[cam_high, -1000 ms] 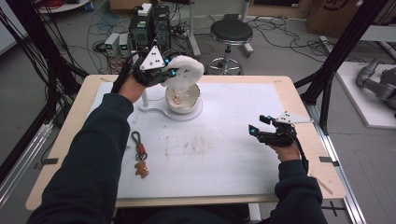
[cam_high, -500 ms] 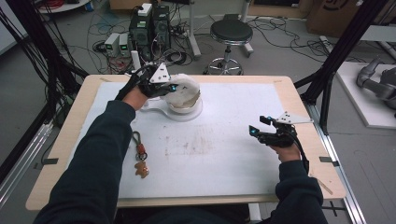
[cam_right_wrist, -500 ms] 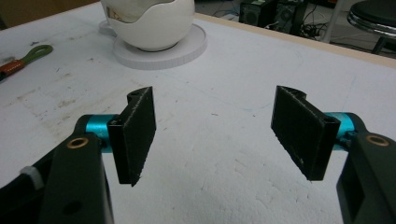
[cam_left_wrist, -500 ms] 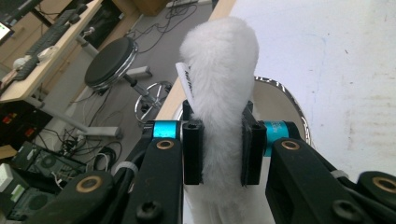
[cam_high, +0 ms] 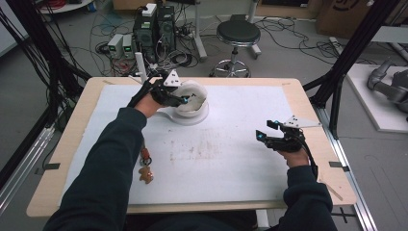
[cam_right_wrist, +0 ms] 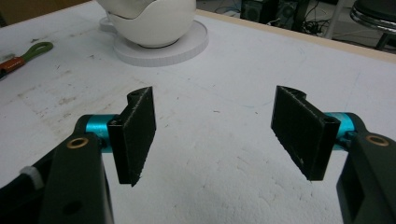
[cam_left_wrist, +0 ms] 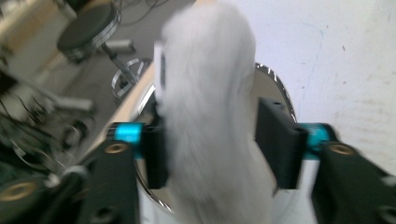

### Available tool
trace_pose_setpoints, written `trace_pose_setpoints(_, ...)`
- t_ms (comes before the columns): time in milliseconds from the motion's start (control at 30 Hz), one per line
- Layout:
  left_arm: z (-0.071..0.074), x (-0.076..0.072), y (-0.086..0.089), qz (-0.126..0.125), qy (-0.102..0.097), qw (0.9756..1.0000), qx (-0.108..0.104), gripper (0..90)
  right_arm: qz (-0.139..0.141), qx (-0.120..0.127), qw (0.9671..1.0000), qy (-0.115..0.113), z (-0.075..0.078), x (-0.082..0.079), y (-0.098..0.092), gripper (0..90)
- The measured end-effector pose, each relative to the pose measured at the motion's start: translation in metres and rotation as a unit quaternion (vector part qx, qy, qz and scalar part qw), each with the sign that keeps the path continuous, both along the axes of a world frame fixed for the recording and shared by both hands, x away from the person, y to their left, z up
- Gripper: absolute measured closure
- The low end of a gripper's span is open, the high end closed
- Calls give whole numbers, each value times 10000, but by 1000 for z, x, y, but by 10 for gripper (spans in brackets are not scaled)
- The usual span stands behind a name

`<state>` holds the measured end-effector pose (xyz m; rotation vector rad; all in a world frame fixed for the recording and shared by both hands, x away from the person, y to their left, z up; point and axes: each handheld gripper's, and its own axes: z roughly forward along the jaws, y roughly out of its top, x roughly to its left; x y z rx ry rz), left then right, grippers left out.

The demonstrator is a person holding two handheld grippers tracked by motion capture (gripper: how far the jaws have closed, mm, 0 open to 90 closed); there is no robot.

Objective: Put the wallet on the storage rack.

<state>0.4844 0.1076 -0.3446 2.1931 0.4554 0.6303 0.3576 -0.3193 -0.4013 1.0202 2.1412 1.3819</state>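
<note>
Left gripper point(cam_high: 182, 100) is seen over the white bowl point(cam_high: 192, 103) at the table's far left; its jaws have just been opening, with the white furry toy point(cam_left_wrist: 210, 121) between them, one pad clear of the fur. From the high view the toy is largely hidden; the left arm is stretched forward. Right gripper point(cam_high: 267, 131) is held with jaws apart and empty.

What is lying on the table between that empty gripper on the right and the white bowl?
Nothing: in the high view, bare white mat separates the right gripper from the white bowl.
</note>
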Motion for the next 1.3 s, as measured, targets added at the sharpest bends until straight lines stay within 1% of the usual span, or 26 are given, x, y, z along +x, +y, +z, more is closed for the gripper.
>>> trace_pose_setpoints(67, -6, -3, 8, 129, 210, 9994, -248, 397, -8, 6, 10000, 2, 0, 0, -1, 314)
trace_pose_setpoints(133, -11, -7, 18, 198, 318, 9985, -398, 375, -27, 17, 10000, 11, 0, 0, -1, 314)
trace_pose_setpoints(167, -14, -8, 20, 246, 364, 9981, -427, 376, -27, 16, 10000, 15, -1, 0, -1, 315)
trace_pose_setpoints(233, -20, -10, 27, 267, 463, 9980, -334, 384, -16, -9, 10000, 22, -1, 0, 0, 314)
trace_pose_setpoints(267, -22, -12, 31, 219, 391, 9987, -242, 428, -10, -15, 10000, 25, -1, 0, 1, 314)
trace_pose_setpoints(300, -22, -13, 32, 211, 299, 9991, -218, 554, -6, -35, 10000, 21, -1, 0, 1, 314)
trace_pose_setpoints(367, -19, -13, 34, 208, 128, 9993, -278, 662, 5, -31, 10000, 43, -1, 0, 2, 314)
trace_pose_setpoints(400, -16, -14, 33, 187, -67, 9995, -243, 690, -4, -31, 10000, 55, -1, 0, 2, 314)
trace_pose_setpoints(433, -14, -14, 33, 193, -155, 9995, -182, 715, -12, -29, 10000, 43, -1, 1, 2, 314)
trace_pose_setpoints(500, -9, -13, 32, 144, -435, 9989, -29, 730, -22, -22, 10000, 61, -2, 1, 2, 314)
trace_pose_setpoints(600, -5, -10, 32, 166, -517, 9985, 48, 732, -9, -28, 10000, 57, -2, 1, 2, 315)
trace_pose_setpoints(633, -4, -7, 31, 110, -675, 9972, 303, 734, -3, -43, 10000, 82, -3, 1, 2, 315)
trace_pose_setpoints(667, -4, -7, 31, 110, -675, 9972, 303, 734, -3, -43, 10000, 82, -3, 1, 2, 315)
trace_pose_setpoints(700, -2, -4, 31, 88, -790, 9956, 487, 735, -3, -44, 10000, 81, -3, 1, 2, 314)
trace_pose_setpoints(767, -4, -2, 29, 55, -752, 9958, 515, 739, 0, -50, 9999, 102, -4, 1, 2, 314)
trace_pose_setpoints(833, -10, -1, 25, -49, -681, 9952, 695, 742, -21, -34, 9999, 127, -4, 1, 2, 315)
trace_pose_setpoints(867, -10, -1, 25, -49, -681, 9952, 695, 743, -24, -35, 9999, 130, -4, 1, 2, 315)
trace_pose_setpoints(900, -16, 0, 19, -78, -611, 9949, 800, 743, -18, -32, 9999, 147, -4, 1, 2, 314)
trace_pose_setpoints(933, -16, 0, 19, -78, -611, 9949, 800, 743, -18, -32, 9999, 147, -4, 1, 2, 314)
trace_pose_setpoints(1000, -19, 5, 18, 114, -472, 9966, 670, 740, -15, -39, 9999, 140, -5, 1, 2, 314)
trace_pose_setpoints(1067, -19, 5, 19, 156, -412, 9970, 634, 717, -23, -36, 9999, 135, -5, 1, 2, 315)
trace_pose_setpoints(1100, -20, 7, 22, 378, -216, 9981, 429, 652, -11, -50, 9999, 151, -5, 1, 2, 314)
trace_pose_setpoints(1133, -20, 7, 22, 378, -216, 9981, 429, 587, -11, -50, 9999, 151, -5, 1, 2, 314)
trace_pose_setpoints(1167, -23, 8, 26, 600, 62, 9982, 36, 498, -13, -43, 9999, 154, -5, 1, 1, 314)
trace_pose_setpoints(1200, -26, 7, 29, 682, 180, 9973, -217, 476, -11, -42, 9999, 156, -5, 1, 1, 314)
trace_pose_setpoints(1300, -29, 4, 38, 804, 404, 9940, -614, 429, -35, -20, 9999, 159, -5, 1, 0, 315)
